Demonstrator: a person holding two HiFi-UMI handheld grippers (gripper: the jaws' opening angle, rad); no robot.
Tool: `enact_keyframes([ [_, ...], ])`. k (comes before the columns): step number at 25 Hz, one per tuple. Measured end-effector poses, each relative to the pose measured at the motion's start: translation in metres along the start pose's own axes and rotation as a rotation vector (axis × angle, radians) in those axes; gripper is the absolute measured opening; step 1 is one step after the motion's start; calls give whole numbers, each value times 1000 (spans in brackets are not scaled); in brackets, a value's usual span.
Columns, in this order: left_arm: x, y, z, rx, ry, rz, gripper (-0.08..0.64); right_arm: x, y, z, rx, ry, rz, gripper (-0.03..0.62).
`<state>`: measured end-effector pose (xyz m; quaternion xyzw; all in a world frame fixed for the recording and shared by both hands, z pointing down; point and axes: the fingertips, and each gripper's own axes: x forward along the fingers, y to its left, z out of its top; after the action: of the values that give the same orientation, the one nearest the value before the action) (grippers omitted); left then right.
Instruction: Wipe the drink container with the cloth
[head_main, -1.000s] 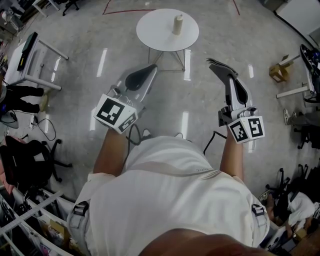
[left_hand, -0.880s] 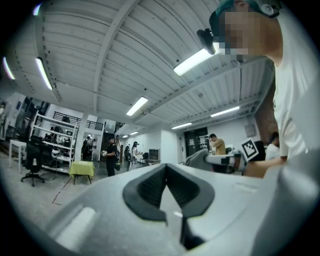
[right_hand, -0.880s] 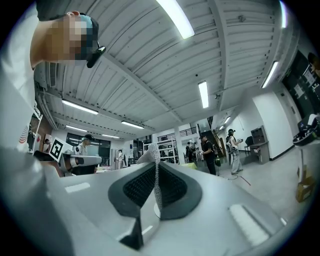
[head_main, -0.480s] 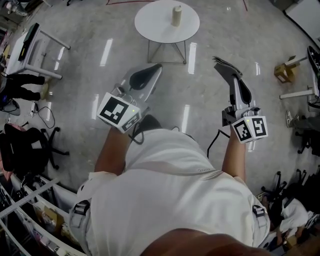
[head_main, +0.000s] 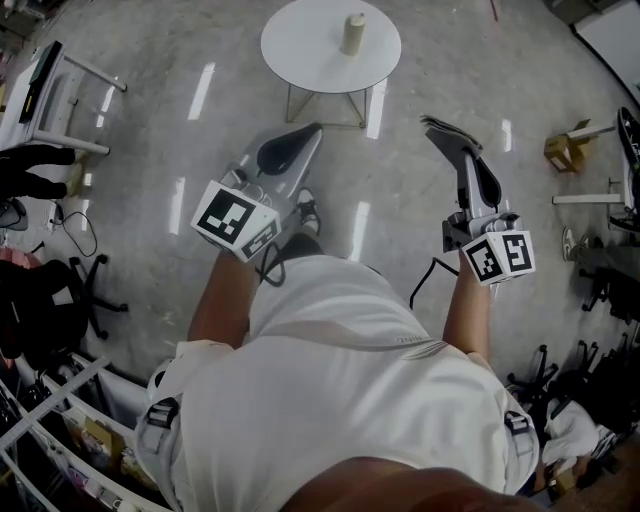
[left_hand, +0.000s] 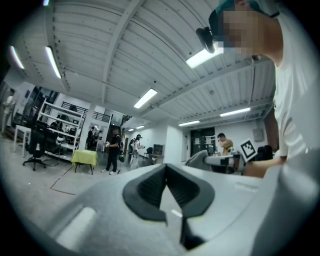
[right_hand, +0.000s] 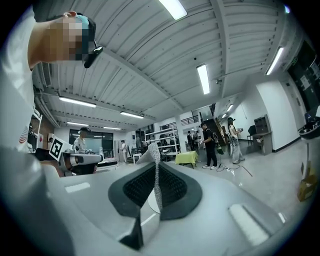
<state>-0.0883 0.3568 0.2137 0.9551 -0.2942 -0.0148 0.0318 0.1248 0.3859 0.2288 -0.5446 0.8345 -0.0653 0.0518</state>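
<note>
The drink container (head_main: 353, 33), a small pale bottle, stands upright on a round white table (head_main: 310, 55) at the top of the head view, well beyond both grippers. My right gripper (head_main: 445, 135) is raised over the floor, right of the table, and is shut on a grey cloth (head_main: 438, 126). In the right gripper view the cloth (right_hand: 155, 172) runs as a thin strip between the dark pads of that gripper (right_hand: 156, 167). My left gripper (head_main: 305, 135) is held below the table's front edge. Its pads (left_hand: 145, 190) meet with nothing between them.
A white desk (head_main: 50, 100) and a black office chair (head_main: 40, 310) stand at the left. A cardboard box (head_main: 562, 150) and more chairs sit at the right. Shelving fills the lower left. Several people and a yellow-covered table (left_hand: 84, 157) show far off.
The person has stepped toward the round table, and a shoe now shows under the left gripper. Both grippers keep the same pose, and the cloth stays held.
</note>
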Motion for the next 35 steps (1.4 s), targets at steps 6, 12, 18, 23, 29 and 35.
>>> enact_keyframes([
  [6,57,96,5,-18,-8,-15,0,106,-37,6,-17,26,-9,17],
  [12,97,195,8,-34,24,-31,0,214,-52,9,-27,55,2,17],
  [18,137,252,-5,-52,77,-83,0,271,-73,-1,-13,74,-40,17],
  [23,171,275,-12,-45,96,-109,0,295,-99,-10,5,87,-65,17],
  [29,227,284,-30,-53,139,-119,2,313,-150,-19,25,109,-53,17],
  [35,309,292,-34,-39,160,-50,1,349,-233,-18,53,110,31,17],
])
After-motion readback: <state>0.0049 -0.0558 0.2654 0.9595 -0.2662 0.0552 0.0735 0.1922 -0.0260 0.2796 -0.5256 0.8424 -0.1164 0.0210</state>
